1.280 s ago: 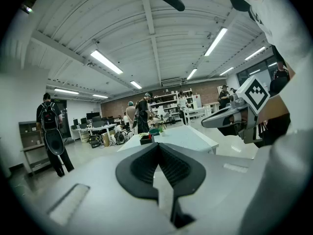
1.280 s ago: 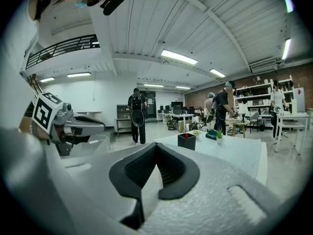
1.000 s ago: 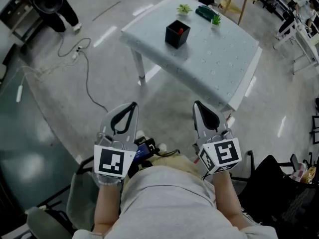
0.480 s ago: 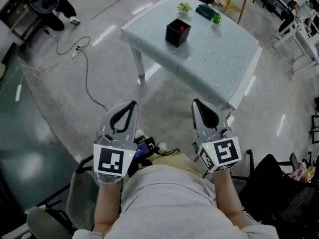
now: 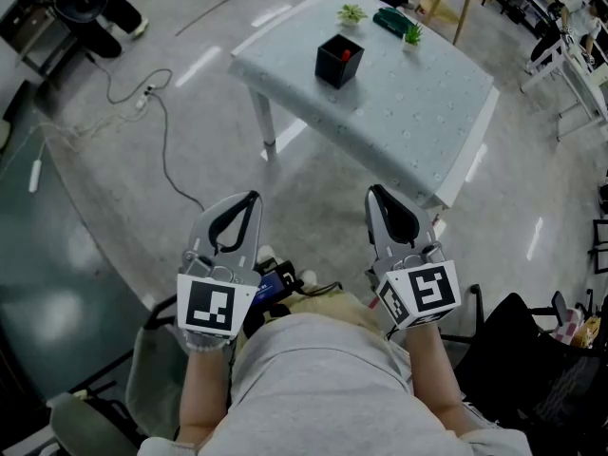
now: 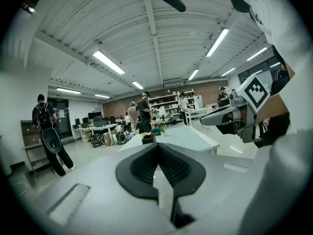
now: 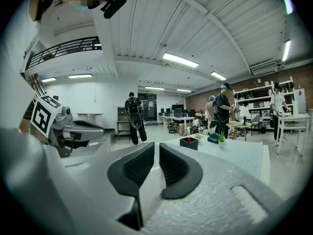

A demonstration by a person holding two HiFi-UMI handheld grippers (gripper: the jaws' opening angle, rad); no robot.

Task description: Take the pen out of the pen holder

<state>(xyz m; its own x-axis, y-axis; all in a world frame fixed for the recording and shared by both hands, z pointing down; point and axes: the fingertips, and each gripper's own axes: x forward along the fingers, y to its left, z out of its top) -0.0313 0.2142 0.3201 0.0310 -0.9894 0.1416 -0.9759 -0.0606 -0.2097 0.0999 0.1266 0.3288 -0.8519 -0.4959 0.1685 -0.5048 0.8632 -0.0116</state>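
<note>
Noted left hand-held gripper [image 5: 253,200] shut, empty; right hand-held gripper [image 5: 373,195] opening slightly on nothing. Saw red pen [image 5: 346,57] standing in pen holder [image 5: 332,70] on worktop [image 5: 418,112].

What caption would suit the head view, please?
Left claw shut, right claw opening its jaws on nothing, both short of the table bearing the pen holder with its red pen.

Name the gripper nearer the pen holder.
Right, slightly. Both are short of the table, far from the pen holder on it: the right gripper, jaws opening with nothing between, is nearly in line with it; the left gripper sits farther left.
</note>
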